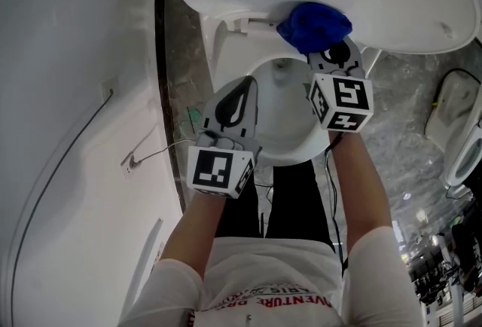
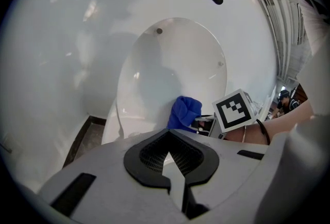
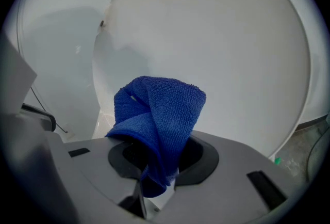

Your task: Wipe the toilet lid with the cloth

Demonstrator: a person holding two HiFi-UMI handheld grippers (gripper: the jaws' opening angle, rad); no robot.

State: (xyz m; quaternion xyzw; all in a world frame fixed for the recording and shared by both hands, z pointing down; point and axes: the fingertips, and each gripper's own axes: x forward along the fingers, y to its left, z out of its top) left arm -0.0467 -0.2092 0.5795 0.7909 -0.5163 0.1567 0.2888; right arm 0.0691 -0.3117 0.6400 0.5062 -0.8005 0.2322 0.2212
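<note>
Right gripper (image 3: pixel 154 171) pinches the blue cloth (image 3: pixel 160 120) low against the raised lid (image 3: pixel 221 47), upper centre of the head view. Press it flat and sweep in overlapping strokes. Left gripper (image 2: pixel 172 161) is empty, fingers pressed together.

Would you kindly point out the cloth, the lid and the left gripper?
cloth (image 3: pixel 160 114), right gripper view, middle of the bunched fold.
lid (image 3: pixel 232 52), right gripper view, bare white face.
left gripper (image 2: pixel 168 135), left gripper view, between its shut jaw tips.
</note>
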